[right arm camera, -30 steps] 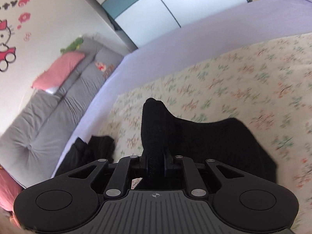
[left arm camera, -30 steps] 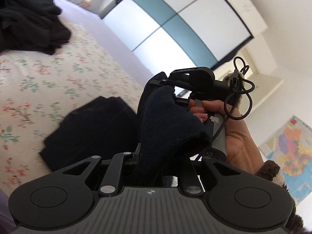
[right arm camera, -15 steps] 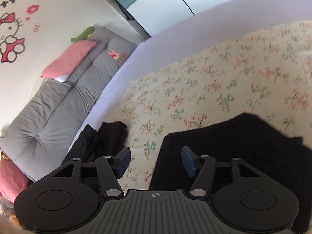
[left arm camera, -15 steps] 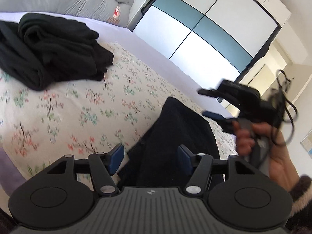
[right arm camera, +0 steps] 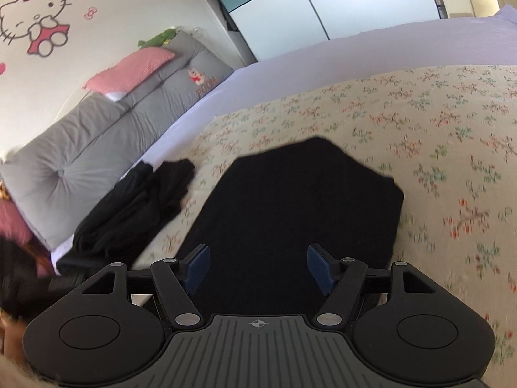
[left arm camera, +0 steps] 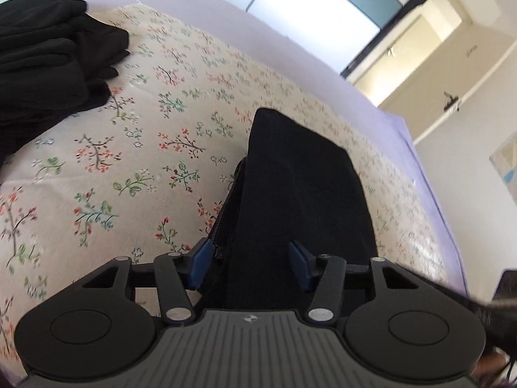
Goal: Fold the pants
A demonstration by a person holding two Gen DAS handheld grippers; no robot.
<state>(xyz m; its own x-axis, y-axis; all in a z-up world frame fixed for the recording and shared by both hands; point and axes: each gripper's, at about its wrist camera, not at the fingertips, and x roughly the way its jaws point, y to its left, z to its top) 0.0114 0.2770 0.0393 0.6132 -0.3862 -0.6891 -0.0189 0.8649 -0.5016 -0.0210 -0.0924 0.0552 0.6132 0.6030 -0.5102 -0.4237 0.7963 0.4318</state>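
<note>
The folded dark pants [left arm camera: 300,194] lie flat on the floral bedspread [left arm camera: 145,129]; in the right wrist view the pants [right arm camera: 290,200] form a compact dark block. My left gripper [left arm camera: 250,260] hovers over their near end, its jaws wide apart but closing, blue pads clear of the cloth. My right gripper [right arm camera: 258,266] hangs over the near edge from the other side, jaws opening. Neither holds anything; the pants only lie beneath the gaps.
A pile of black clothes [left arm camera: 48,64] sits at the bedspread's far left, also seen as the pile [right arm camera: 129,207] near a grey cushion [right arm camera: 97,135] with a pink pillow [right arm camera: 129,74]. Lilac sheet [left arm camera: 226,9] borders the spread; wardrobe doors [right arm camera: 290,9] stand behind.
Both grippers let go of the pants, opened and drew back. The pants dropped from a raised fold to lie flat. The right hand has left the left wrist view.
</note>
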